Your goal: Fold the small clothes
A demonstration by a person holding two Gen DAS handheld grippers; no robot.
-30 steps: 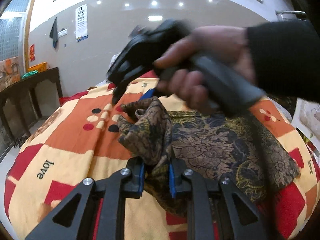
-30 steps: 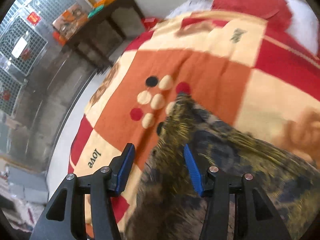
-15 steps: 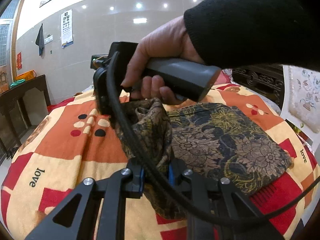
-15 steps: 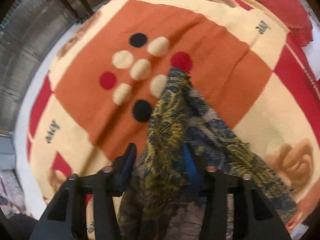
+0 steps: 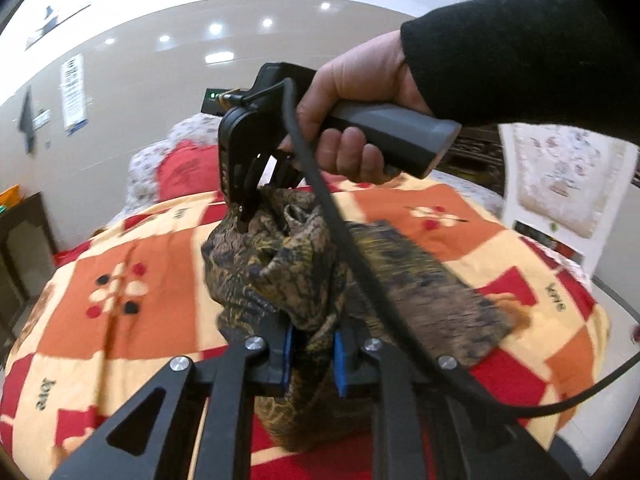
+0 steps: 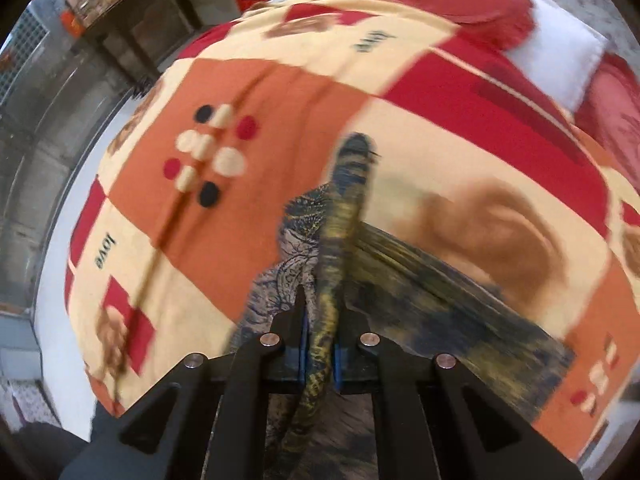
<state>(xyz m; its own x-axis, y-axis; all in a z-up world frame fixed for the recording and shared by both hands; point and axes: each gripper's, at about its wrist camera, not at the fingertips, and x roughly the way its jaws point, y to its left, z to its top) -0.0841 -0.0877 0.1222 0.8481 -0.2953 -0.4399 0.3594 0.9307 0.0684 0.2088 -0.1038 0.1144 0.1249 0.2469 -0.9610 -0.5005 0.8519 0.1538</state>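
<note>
Both the left gripper (image 5: pixel 311 354) and the right gripper (image 6: pixel 320 354), closing, pinched the garment's (image 5: pixel 420 296) left edge, its length trailing right across the bedspread (image 5: pixel 160 272).

garment (image 5: pixel 280 268): dark brown-gold floral | blanket (image 5: pixel 168 280): orange, cream, red checks, dotted flowers | sleeve (image 5: pixel 520 48): black

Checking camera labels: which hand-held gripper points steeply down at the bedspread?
The right hand-held gripper: its view looks down onto the bedspread; the left's shows walls.
</note>
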